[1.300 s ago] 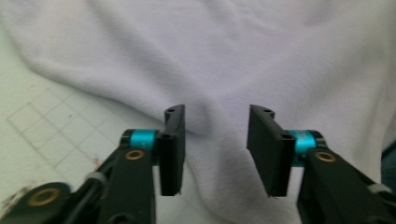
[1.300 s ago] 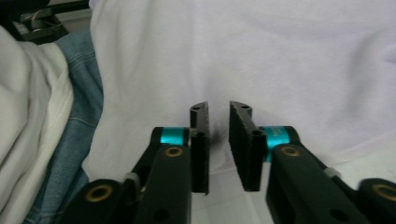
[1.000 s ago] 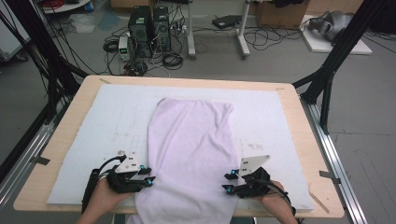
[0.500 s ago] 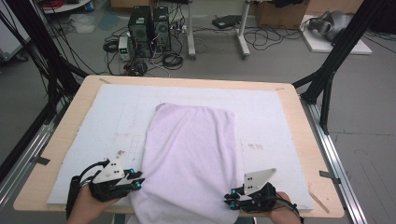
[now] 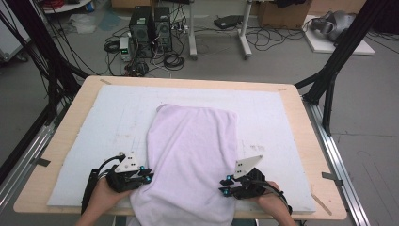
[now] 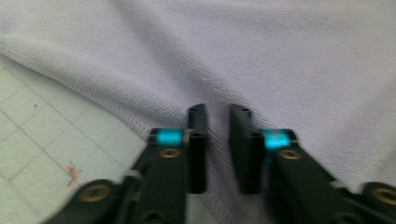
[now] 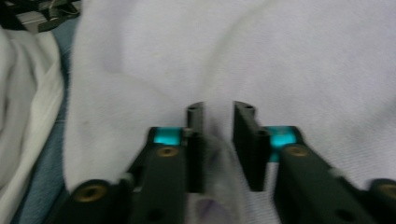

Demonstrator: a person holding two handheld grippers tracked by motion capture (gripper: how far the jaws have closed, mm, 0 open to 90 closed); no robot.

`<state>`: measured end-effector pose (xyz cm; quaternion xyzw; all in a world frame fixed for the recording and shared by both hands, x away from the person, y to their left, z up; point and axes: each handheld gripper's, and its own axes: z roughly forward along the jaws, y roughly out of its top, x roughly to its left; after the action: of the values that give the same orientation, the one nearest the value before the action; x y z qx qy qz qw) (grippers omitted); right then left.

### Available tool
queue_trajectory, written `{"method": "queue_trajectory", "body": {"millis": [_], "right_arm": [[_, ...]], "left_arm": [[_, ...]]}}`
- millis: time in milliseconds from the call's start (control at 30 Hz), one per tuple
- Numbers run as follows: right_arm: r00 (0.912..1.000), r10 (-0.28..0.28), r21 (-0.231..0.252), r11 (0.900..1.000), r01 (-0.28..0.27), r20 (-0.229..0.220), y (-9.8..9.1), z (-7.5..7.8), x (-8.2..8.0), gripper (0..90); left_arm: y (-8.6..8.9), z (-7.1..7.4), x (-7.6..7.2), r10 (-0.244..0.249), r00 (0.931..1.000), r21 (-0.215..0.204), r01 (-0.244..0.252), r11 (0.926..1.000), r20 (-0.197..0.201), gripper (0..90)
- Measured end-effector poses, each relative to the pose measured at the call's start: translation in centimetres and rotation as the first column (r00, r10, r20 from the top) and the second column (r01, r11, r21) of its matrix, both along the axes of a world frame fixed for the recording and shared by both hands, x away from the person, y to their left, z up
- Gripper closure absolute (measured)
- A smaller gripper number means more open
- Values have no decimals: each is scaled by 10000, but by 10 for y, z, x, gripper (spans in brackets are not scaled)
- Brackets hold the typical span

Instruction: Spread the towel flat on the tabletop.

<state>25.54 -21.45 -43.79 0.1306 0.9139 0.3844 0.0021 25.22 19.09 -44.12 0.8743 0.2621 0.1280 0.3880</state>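
white matting covers the table [image 5: 75, 155], where a soft, light lilac towel [image 5: 193, 155] drapes over the near edge, left tongs [image 5: 145, 178] and right tongs [image 5: 225, 186] just closing, pinching its side hems, the best holds.

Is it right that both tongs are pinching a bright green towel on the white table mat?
Not quite: the towel is pale lilac, not bright green, as the high view shows. The rest holds: the left tongs and the right tongs each pinch its fabric, and it lies on the white table mat.
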Motion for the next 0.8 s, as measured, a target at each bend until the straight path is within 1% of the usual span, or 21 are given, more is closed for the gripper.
{"method": "queue_trajectory", "body": {"millis": [67, 133, 200, 267, 300, 333, 367, 400, 433, 467, 500, 533, 600, 633, 667, 733, 800], "right_arm": [[9997, 244, -99, 9997, -243, 98, -2, 2, -6, 836], [9992, 390, -231, 9990, -387, 105, -5, 5, -14, 845], [9987, 511, -284, 9983, -511, 9, -10, 6, -22, 850], [9962, 869, -235, 9959, -871, -97, -14, 6, -30, 850], [9944, 1034, -381, 9938, -1041, -201, -15, 6, -35, 847], [9943, 1046, -549, 9929, -1055, -192, -16, 6, -39, 840], [9942, 1048, -505, 9931, -1059, -240, -18, 8, -41, 830], [9944, 1040, -374, 9938, -1046, -195, -20, 10, -41, 814], [9956, 918, -147, 9956, -921, -176, -22, 14, -41, 770], [9976, 685, 147, 9976, -683, -127, -25, 19, -38, 736], [9985, 533, 417, 9977, -529, -79, -27, 24, -33, 701], [9998, 174, 693, 9974, -175, 20, -29, 29, -29, 641], [9984, -551, 1033, 9932, 534, 136, -30, 37, -17, 572], [9960, -861, 1091, 9906, 830, 239, -29, 39, -11, 539], [9932, -1134, 1065, 9882, 1098, 282, -27, 39, -4, 527], [9910, -1298, 828, 9885, 1267, 334, -20, 35, 7, 507], [9887, -1443, 459, 9887, 1424, 412, -13, 26, 15, 504]], "left_arm": [[3, 2, -5, 47, 9999, 55, -48, 10000, 114, 863], [8, 5, -10, 183, 9996, -50, -182, 9998, 225, 868], [13, 9, -17, 239, 9993, -188, -233, 9996, 280, 869], [17, 11, -23, 150, 9993, -220, -143, 9997, 337, 869], [19, 13, -26, 85, 9993, -271, -76, 9996, 355, 868], [22, 15, -29, -11, 9995, -343, 22, 9994, 304, 859], [23, 17, -29, -27, 9996, -380, 38, 9993, 290, 822], [26, 19, -29, 53, 9995, -458, -38, 9989, 320, 772], [28, 22, -27, 185, 9993, -510, -168, 9986, 325, 693], [30, 25, -25, 363, 9987, -636, -341, 9974, 345, 622], [32, 27, -21, 484, 9982, -784, -454, 9959, 360, 576], [33, 29, -18, 577, 9975, -917, -538, 9943, 404, 555], [31, 30, -9, 636, 9967, -1010, -582, 9932, 512, 537], [28, 29, -4, 664, 9964, -967, -611, 9934, 524, 531], [25, 26, 2, 700, 9964, -872, -656, 9940, 485, 528], [19, 19, 13, 859, 9960, -767, -837, 9935, 259, 515], [13, 11, 21, 869, 9962, -711, -869, 9937, -33, 513]]}}
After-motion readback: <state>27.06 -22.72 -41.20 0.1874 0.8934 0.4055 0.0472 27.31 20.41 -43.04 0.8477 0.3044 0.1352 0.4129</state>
